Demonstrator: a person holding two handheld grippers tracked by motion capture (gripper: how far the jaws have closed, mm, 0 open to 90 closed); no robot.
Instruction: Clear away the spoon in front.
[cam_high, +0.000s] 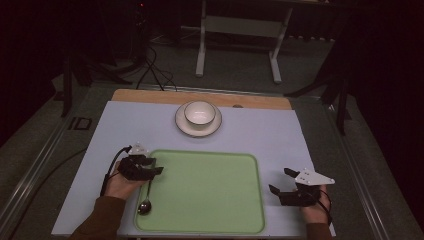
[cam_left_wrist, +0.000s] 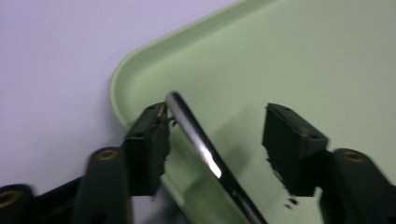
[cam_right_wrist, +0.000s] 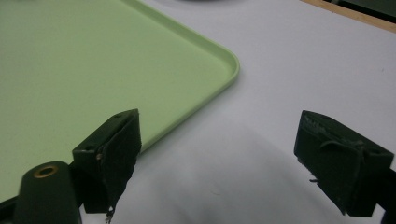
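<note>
Both hands low: left fingers (cam_high: 157, 167) spread beside spoon (cam_high: 146, 202), right fingers (cam_high: 280, 181) wide

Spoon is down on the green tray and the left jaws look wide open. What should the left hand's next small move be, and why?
Probably lift the left gripper straight up and clear. Its jaws stand open, the spoon lies on the tray, yet the handle leans beside one pad, so a sideways pull could drag it.

We saw a small white ceramic bowl (cam_high: 200, 112) sitting on a round white plate (cam_high: 182, 125) toward the tabletop's (cam_high: 280, 135) far edge.
</note>
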